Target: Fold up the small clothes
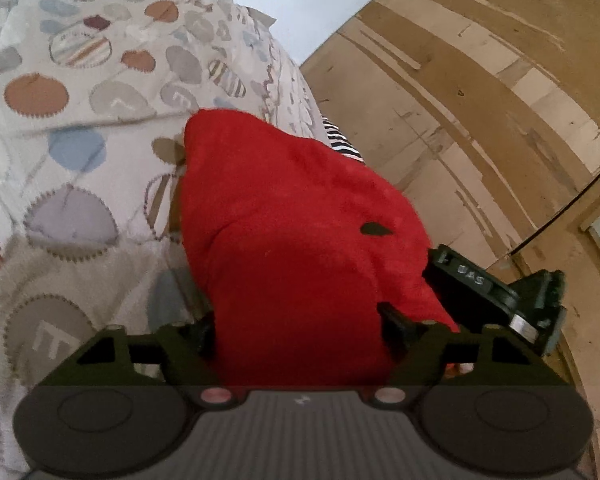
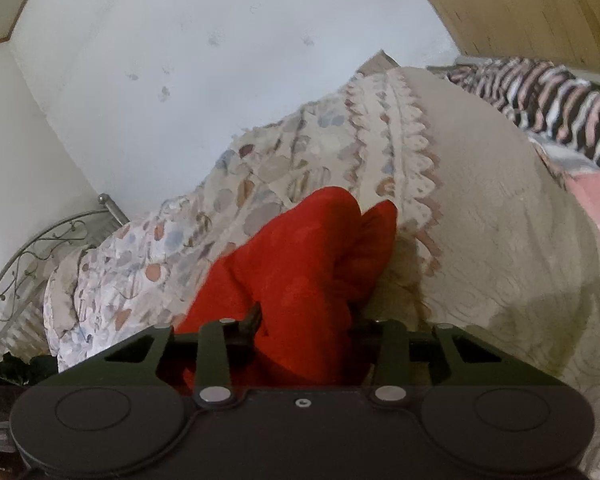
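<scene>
A red fleece garment (image 1: 284,208) lies bunched on a patterned bedspread (image 1: 80,120) and rises toward the camera. In the left wrist view it fills the gap between the jaws of my left gripper (image 1: 300,324), which grip its near edge; the fingertips are hidden under the cloth. In that same view my right gripper (image 1: 496,292) sits just right of the garment's edge. In the right wrist view the red garment (image 2: 300,248) is gathered between the narrow jaws of my right gripper (image 2: 308,324), which pinch a fold.
The bedspread (image 2: 480,200) covers the bed. A striped black, white and pink cloth (image 2: 548,100) and a pink cloth (image 2: 592,196) lie at the right. A metal bed frame (image 2: 32,256) stands at the left by the white wall (image 2: 180,80). A wooden surface (image 1: 480,100) lies right of the bed.
</scene>
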